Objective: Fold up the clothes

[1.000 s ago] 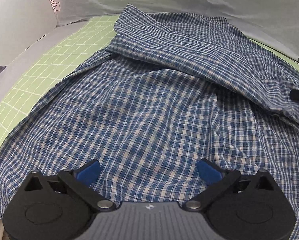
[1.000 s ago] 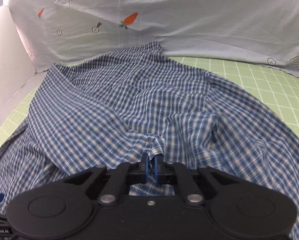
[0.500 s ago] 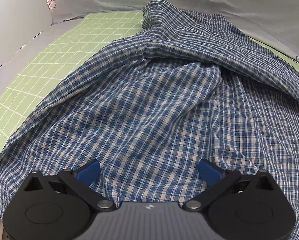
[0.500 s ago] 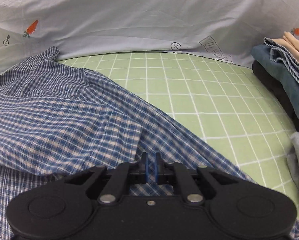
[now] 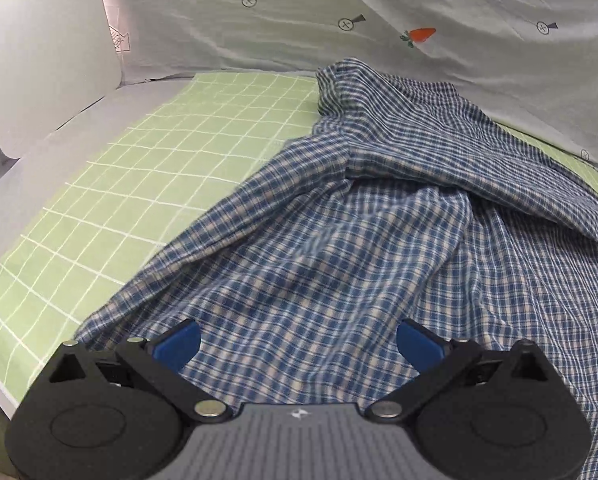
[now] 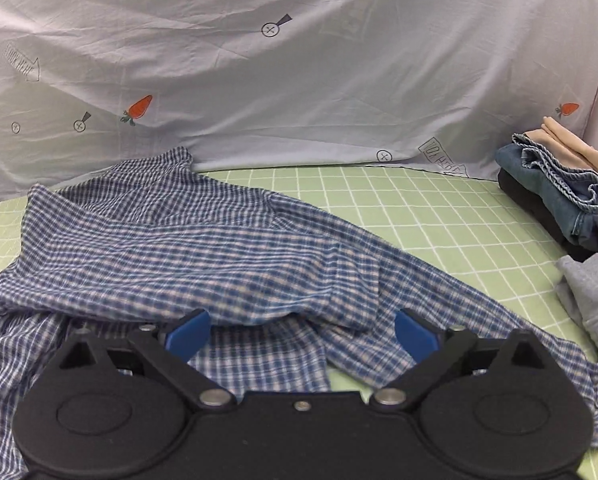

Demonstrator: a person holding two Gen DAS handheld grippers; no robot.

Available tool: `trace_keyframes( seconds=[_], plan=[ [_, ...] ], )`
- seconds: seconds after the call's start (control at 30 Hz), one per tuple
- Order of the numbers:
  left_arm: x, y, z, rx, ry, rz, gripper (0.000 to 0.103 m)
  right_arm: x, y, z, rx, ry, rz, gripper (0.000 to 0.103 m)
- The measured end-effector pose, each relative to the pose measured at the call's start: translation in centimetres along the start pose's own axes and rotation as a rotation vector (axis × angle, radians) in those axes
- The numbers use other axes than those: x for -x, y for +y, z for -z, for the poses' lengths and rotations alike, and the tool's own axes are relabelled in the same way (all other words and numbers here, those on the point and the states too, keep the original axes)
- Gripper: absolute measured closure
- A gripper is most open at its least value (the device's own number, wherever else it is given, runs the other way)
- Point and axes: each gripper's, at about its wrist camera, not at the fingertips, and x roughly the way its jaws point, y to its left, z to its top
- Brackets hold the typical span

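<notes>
- My right gripper has just been opening. Its blue fingers are wide apart, with nothing pinched between them.
- My left gripper is wide open too, and holds nothing.
- Next I think I should pick an edge of the shirt, grab only one layer, and pull it flat before folding.
- The shirt is blue and white checks, soft and rumpled, with one part flopped over.
- It lies on the green mat, under both grippers.
</notes>
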Motion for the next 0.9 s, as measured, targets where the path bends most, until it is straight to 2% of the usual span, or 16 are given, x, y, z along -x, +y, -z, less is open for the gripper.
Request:
trace_keyframes(
  seconds=[0.17, 0.27, 0.43, 0.5, 0.63, 0.67, 0.77, 0.9],
  plan=[
    [0.8, 7.1, -1.2, 0.003, -0.033, 0.026, 0.0, 2.3, 8.3, 1.6, 0.058, 0.02, -0.008, 0.004],
    [1.1, 11.8, -1.9, -0.023, -0.036, 0.043, 0.0, 3.3, 13.3, 2.1, 0.027, 0.053, -0.072, 0.006],
    [0.9, 19.5, -3.5, -0.083, -0.04, 0.105, 0.0, 5.4, 23.5, 4.8, 0.01, 0.092, -0.111, 0.008],
    [0.8, 22.0, -4.3, -0.14, -0.056, 0.117, 0.0, 5.5, 27.1, 6.4, -0.026, 0.119, -0.134, 0.012],
    [0.5, 26.3, -5.1, -0.183, -0.05, 0.138, 0.0, 5.8, 33.4, 8.4, -0.061, 0.149, -0.171, 0.029],
    [0.4, 27.1, -5.1, -0.189, -0.042, 0.138, 0.0, 5.9, 34.4, 8.6, -0.064, 0.161, -0.182, 0.036],
    [0.2, 29.0, -4.7, -0.211, -0.02, 0.16, 0.0, 6.7, 37.1, 9.6, -0.071, 0.194, -0.211, 0.048],
    [-0.4, 30.3, -4.6, -0.229, 0.0, 0.184, 0.0, 7.5, 38.7, 10.5, -0.081, 0.206, -0.223, 0.052]
  ],
)
